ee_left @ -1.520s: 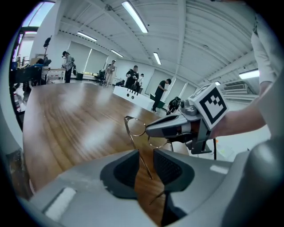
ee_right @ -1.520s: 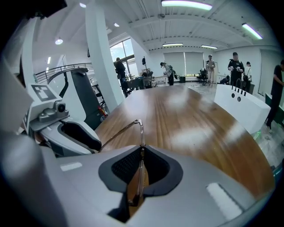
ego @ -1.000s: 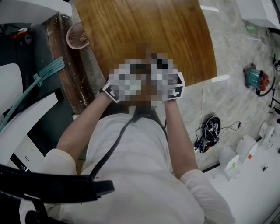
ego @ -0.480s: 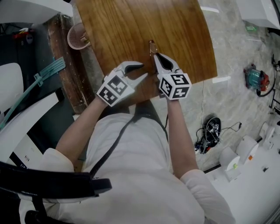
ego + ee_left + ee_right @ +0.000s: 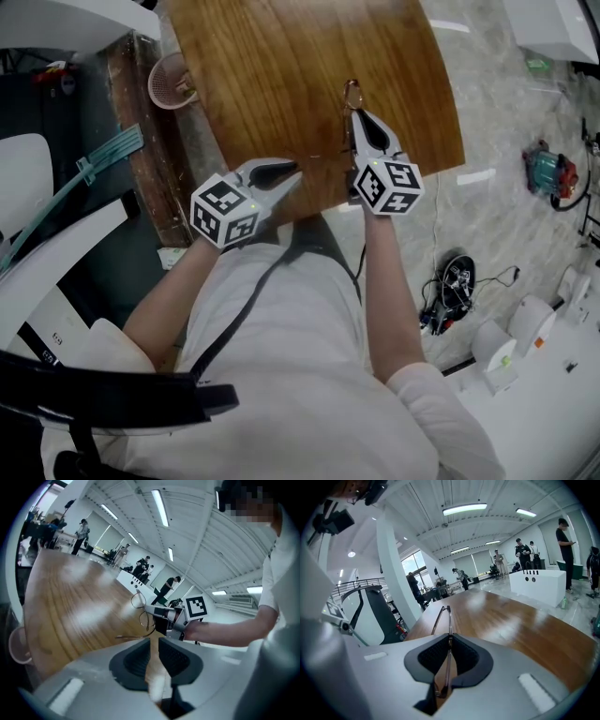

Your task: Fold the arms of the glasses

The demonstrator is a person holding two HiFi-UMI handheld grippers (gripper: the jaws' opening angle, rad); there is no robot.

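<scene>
- Head view: the right gripper, its jaws shut, pinches a pair of glasses by the frame and holds them over the middle of the wooden table, towards its right side. The left gripper hovers at the table's near edge, well left of the glasses, touching nothing. A pink basket sits off the table's far left edge; its contents cannot be made out.
- Left gripper view: the left gripper shows only a narrow slit between its pads. Its jaws have just been closing, with nothing between them. Beyond, the right gripper holds the glasses above the table, one arm sticking out to the left. The basket shows at the left edge.
- Right gripper view: the right gripper is clamped on the thin frame of the glasses, which stands upright between the pads and pokes out past the tips, over the table.
</scene>
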